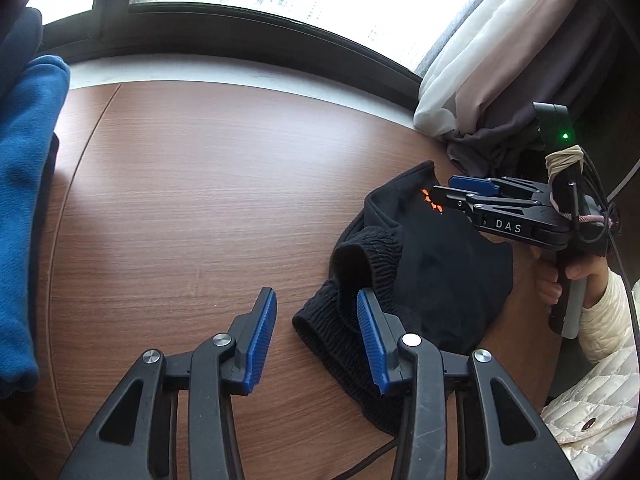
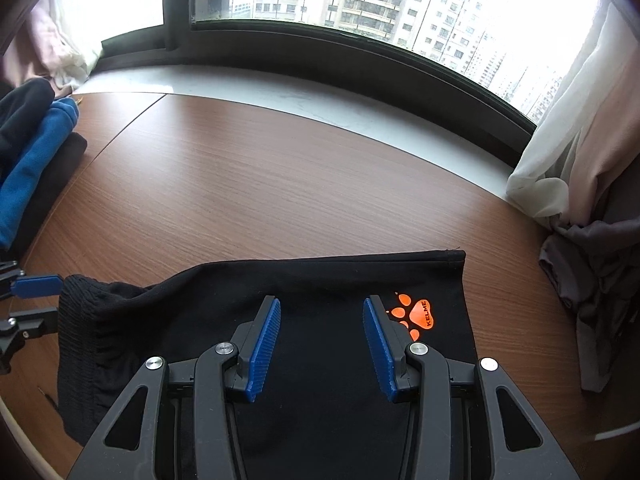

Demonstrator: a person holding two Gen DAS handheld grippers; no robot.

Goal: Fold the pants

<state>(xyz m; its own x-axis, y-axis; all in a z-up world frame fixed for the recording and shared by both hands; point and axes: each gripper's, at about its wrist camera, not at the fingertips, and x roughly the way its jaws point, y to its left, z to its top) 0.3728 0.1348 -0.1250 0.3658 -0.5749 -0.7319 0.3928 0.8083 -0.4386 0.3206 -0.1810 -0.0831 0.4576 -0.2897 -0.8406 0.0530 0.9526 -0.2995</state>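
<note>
Black pants [image 2: 328,292] with an orange paw logo [image 2: 416,314] lie on the brown wooden table [image 2: 280,184]. Their ribbed elastic waistband [image 2: 78,352] is at the left in the right wrist view. My right gripper [image 2: 322,344] is open and empty, hovering over the middle of the pants. In the left wrist view the pants [image 1: 436,268] lie bunched at the right. My left gripper [image 1: 316,336] is open and empty, its right finger over the waistband [image 1: 332,332]. The right gripper [image 1: 448,190] shows there above the logo [image 1: 430,202]. The left gripper's fingertips [image 2: 38,285] show beside the waistband.
A stack of folded clothes, blue [image 1: 28,184] and dark, sits at the table's left; it also shows in the right wrist view [image 2: 36,160]. Curtains [image 2: 580,132] hang at the right, bunched onto the table corner. A window sill [image 2: 320,96] runs behind the table.
</note>
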